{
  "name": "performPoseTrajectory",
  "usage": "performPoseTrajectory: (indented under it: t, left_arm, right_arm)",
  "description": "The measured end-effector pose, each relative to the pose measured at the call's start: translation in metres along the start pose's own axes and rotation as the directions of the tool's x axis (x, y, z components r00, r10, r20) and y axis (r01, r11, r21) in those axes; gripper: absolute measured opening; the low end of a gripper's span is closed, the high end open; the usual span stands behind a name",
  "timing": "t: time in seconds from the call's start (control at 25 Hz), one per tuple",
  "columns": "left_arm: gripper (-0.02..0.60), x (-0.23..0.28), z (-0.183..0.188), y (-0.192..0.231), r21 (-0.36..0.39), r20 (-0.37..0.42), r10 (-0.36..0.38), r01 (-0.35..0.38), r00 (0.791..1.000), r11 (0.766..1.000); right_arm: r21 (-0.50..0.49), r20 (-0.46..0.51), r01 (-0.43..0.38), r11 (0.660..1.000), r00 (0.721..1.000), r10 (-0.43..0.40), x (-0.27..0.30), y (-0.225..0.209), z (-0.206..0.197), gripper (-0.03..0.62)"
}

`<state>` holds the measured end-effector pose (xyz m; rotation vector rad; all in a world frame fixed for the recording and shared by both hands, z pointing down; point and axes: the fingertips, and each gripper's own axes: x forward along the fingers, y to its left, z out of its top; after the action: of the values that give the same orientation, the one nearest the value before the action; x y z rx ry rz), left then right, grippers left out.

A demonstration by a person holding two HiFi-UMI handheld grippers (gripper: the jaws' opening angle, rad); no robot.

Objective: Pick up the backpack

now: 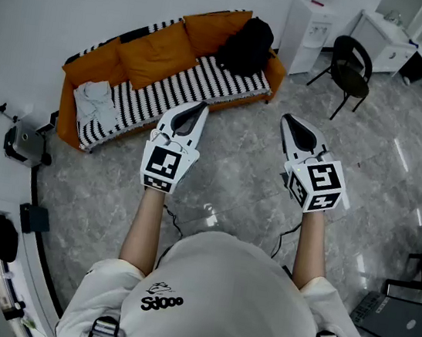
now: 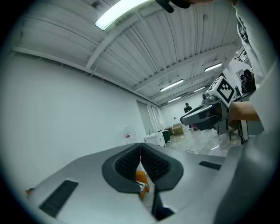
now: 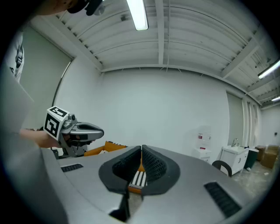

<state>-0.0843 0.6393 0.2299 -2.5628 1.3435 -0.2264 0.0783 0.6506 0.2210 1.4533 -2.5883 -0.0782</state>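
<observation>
Black backpack (image 1: 246,46): one, set on the sofa's (image 1: 159,96) right end.
Left tongs (image 1: 201,108): closed together, nothing held.
Right tongs (image 1: 287,120): closed together, nothing held.
Sofa: one; tongs: two.

My left gripper (image 2: 140,148) points level, its ribbed black jaws pressed together tip to tip. Through the notch beneath them shows a sliver of orange sofa (image 2: 141,177) with a striped cover. My right gripper (image 2: 192,117), with its marker cube on top, floats at the right above the glossy floor (image 2: 205,139). A strip light (image 2: 122,11) runs overhead.
</observation>
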Motion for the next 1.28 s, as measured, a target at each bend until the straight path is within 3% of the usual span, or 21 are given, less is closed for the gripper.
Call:
performPoseTrajectory:
  t: [0.32,0.68,0.92,1.12,1.28]
  left_arm:
    - [0.022,0.008,0.005,0.0,-0.05,0.007,0.007,-0.007,1.0,0.999]
    - [0.023,0.016,0.012,-0.04,-0.011,-0.005,0.038,-0.038,0.999,0.999]
    - [0.021,0.011,0.008,-0.059,-0.127,0.006,0.068,-0.067,0.998,0.99]
    - [0.021,0.021,0.013,-0.089,-0.032,-0.026,0.058,-0.058,0.998,0.998]
    - [0.021,0.029,0.013,-0.097,-0.026,-0.027,0.06,-0.061,0.998,0.998]
  right_arm:
    - [0.037,-0.001,-0.01,0.999,1.0,0.01,0.0,-0.014,-0.005,0.034]
    - [0.047,-0.002,-0.035,0.998,0.999,0.035,-0.025,-0.045,-0.018,0.034]
    - [0.044,-0.012,-0.063,0.997,0.998,0.064,-0.044,-0.057,-0.033,0.034]
    - [0.066,-0.024,-0.061,0.996,0.998,0.062,-0.059,-0.077,-0.044,0.034]
    - [0.063,-0.024,-0.067,0.996,0.997,0.069,-0.061,-0.083,-0.047,0.034]
